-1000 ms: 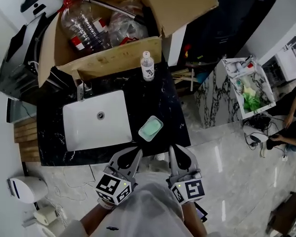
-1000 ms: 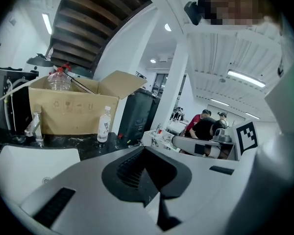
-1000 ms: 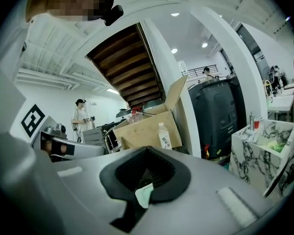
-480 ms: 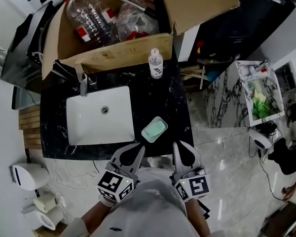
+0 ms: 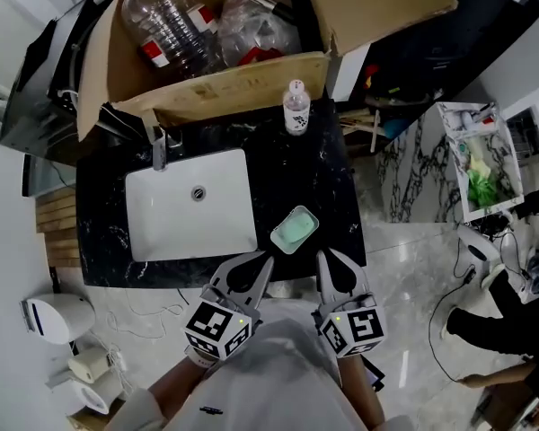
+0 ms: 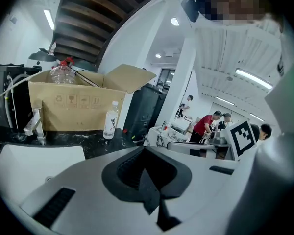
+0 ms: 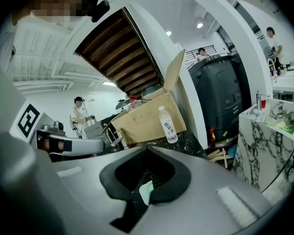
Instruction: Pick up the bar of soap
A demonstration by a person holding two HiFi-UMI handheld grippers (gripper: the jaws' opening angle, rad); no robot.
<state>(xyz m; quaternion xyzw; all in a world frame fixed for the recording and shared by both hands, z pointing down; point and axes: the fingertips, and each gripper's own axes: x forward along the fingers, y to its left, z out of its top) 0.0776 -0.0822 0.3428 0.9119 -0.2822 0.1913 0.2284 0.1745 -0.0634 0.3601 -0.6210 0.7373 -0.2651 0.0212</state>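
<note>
A pale green bar of soap [image 5: 294, 230] lies in a light dish on the black marble counter [image 5: 328, 182], just right of the white sink [image 5: 190, 206]. Both grippers hang side by side at the counter's front edge, below the soap. My left gripper [image 5: 259, 264] is shut and empty, its tip a little left of the dish. My right gripper [image 5: 327, 260] is shut too, its tip just right of and below the dish. In the right gripper view a sliver of pale green soap [image 7: 145, 192] shows through the gap behind the closed jaws.
A small clear bottle [image 5: 296, 108] stands at the counter's back edge, against a big cardboard box [image 5: 225, 88] of plastic bottles. A faucet [image 5: 157, 142] rises behind the sink. A marble stand with a tray [image 5: 481, 155] is at the right; a person's leg [image 5: 485, 330] is lower right.
The head view has shifted, so the counter and soap dish sit lower and further right in frame, closer to the gripper tips. Both grippers stay shut and side by side.
</note>
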